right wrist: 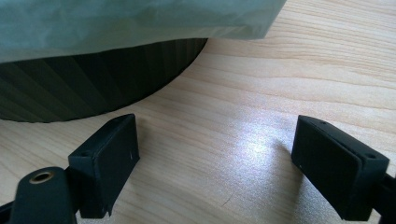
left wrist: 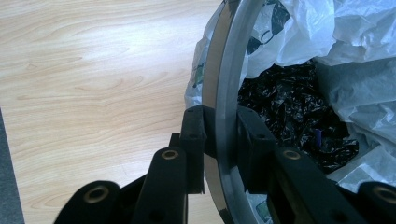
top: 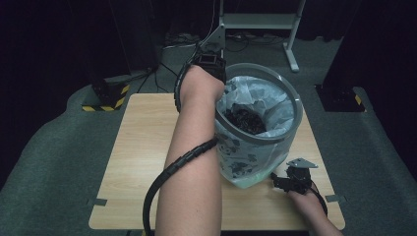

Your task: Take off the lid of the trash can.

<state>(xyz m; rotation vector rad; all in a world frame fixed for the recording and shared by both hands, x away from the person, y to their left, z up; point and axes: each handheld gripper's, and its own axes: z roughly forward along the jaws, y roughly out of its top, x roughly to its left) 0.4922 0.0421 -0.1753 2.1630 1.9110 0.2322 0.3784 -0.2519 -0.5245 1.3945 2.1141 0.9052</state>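
Forearms come in from the near edge of the worktop (top: 142, 162). My right claw (top: 276, 181) lies low on the wood beside the foot of the bin (top: 231, 147), jaws spread wide with bare wood between them. In the right gripper view the bin's dark ribbed base (right wrist: 93, 79) curves just beyond my left jaw, apart from it, and the pale hem of the liner bag (right wrist: 140, 18) hangs over it. There is open wood to the right of that claw before the worktop's right edge.

My left claw (left wrist: 222, 135) reaches across to the far left of the bin and is pressed together on its grey rim ring (left wrist: 224, 70), one jaw outside and one inside. The ring runs between the jaws and on upward in the left gripper view.

Inside the ring the white liner is crumpled, with black crinkled stuff (left wrist: 289, 107) heaped within. The bin stands on the right half of the worktop; the left half is wide open light wood.

Grey carpet (top: 49, 147) surrounds the worktop. Beyond it are a yellow-and-black striped foot (top: 105, 98), a pale metal stand (top: 255, 22) and darkness.
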